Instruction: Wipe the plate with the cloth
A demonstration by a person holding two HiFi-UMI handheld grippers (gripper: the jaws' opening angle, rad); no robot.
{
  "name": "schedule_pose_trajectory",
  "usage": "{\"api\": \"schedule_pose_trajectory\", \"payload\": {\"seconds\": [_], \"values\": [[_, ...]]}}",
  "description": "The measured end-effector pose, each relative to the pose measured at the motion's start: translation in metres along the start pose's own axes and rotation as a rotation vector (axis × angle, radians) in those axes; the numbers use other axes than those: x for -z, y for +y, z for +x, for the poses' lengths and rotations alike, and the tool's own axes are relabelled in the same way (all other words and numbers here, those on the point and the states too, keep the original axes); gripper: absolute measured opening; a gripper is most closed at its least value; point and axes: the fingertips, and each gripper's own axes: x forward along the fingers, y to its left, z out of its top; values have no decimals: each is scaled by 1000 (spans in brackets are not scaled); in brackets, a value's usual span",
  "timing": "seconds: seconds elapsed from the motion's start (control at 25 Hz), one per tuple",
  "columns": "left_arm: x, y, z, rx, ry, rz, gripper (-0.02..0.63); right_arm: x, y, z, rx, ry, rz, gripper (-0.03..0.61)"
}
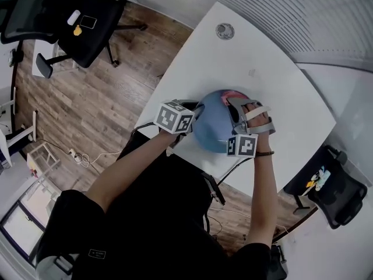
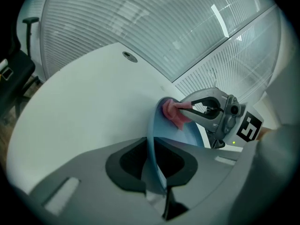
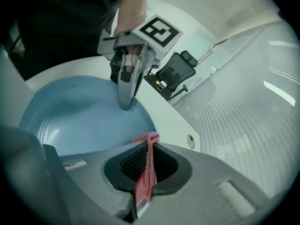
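A blue plate point(image 1: 211, 128) is tilted up above the near part of the white table point(image 1: 256, 69). My left gripper point(image 1: 197, 113) is shut on its near rim; in the left gripper view the plate's edge point(image 2: 153, 142) runs straight into the jaws point(image 2: 157, 175). My right gripper point(image 1: 234, 101) is shut on a pink cloth point(image 1: 228, 95) at the plate's far rim. In the right gripper view the cloth point(image 3: 147, 170) hangs pinched between the jaws over the plate's face point(image 3: 84, 121), with the left gripper point(image 3: 125, 106) opposite. From the left gripper view the cloth point(image 2: 172, 114) lies against the rim.
A round grommet point(image 1: 225, 31) sits in the far part of the table. A black office chair point(image 1: 64, 16) stands on the wooden floor to the left, and another chair point(image 1: 335, 192) stands at the right. The person's body is close to the near table edge.
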Motion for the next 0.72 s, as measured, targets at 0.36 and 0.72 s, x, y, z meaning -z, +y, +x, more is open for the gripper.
{"api": "schedule_pose_trajectory", "payload": {"seconds": [0.36, 0.72], "values": [[-3, -10, 0, 34, -10, 13, 162, -1, -28, -62, 174, -50, 607, 12], [-22, -16, -12, 55, -51, 10, 230, 18, -56, -119, 305, -140, 1072, 12]]}}
